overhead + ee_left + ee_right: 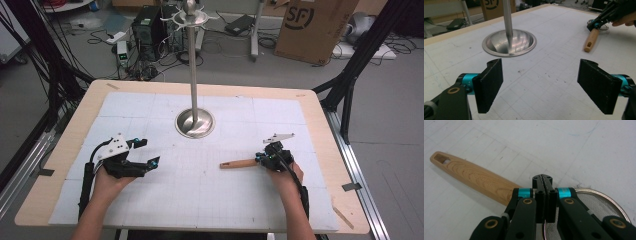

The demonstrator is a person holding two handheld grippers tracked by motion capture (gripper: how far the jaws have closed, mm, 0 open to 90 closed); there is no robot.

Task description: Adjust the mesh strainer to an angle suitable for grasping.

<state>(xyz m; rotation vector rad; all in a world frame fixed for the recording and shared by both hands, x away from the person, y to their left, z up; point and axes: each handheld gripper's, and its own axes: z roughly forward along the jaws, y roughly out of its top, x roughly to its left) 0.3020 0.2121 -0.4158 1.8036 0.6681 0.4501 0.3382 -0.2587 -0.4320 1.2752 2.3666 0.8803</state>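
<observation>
In the high view a light wooden table [320, 107], covered by a white gridded mat [200, 200], takes up the middle of the frame. A tall silver metal pole on a round dished base [195, 122] stands upright at the mat's upper centre. At lower left, the person's left hand [107, 182] holds the left gripper [147, 152] just above the mat, its black jaws spread wide apart with nothing between them; the left gripper view shows both foam-faced pads [489, 82] parted over bare mat, the pole's base at upper centre. At right of centre in the high view, the right hand [286, 179] holds the right gripper [260, 159], whose jaws are pressed together on the metal rim of a wire-mesh strainer with a long light wooden handle [474, 178]. In the right gripper view the handle runs to the upper left of the frame, lying on the mat, and the mesh bowl sits at lower right behind the jaws.
</observation>
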